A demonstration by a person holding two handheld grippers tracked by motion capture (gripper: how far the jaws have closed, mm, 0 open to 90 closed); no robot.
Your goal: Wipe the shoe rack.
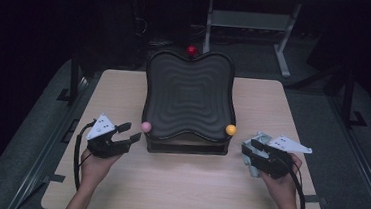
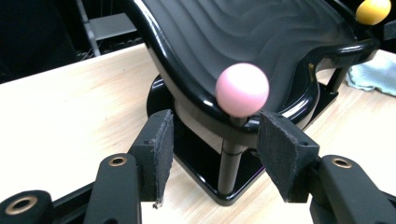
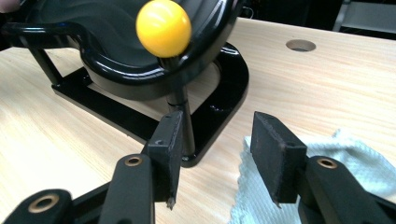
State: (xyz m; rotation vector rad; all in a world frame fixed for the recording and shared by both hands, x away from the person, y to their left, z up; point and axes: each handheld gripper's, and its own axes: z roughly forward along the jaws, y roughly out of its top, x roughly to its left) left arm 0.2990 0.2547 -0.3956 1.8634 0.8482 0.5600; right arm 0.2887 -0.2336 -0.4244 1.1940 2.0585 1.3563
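2 grippers: left gripper [image 1: 127, 134] and right gripper [image 1: 250, 145], each held in a hand at the table's near half, 1 on each side of the tray [image 1: 189, 97].
Tray: black, rippled, on a black stand at the table's middle, reaching to the far edge.
Knobs: pink knob [image 2: 242, 89] at the tray's near left corner, yellow knob [image 3: 163, 27] at the near right corner, red knob [image 1: 191, 50] at the far edge.
Left claw: spread, empty, jaws flanking the post [image 2: 230, 163] under the pink knob, not touching it.
Right claw: spread, empty, above a pale cloth [image 3: 327, 186] by the table's right edge, near the yellow knob's post.
Done: both claws lined up at the near corners.
Left: nothing gripped yet; closing on the tray and any wiping look still to come.
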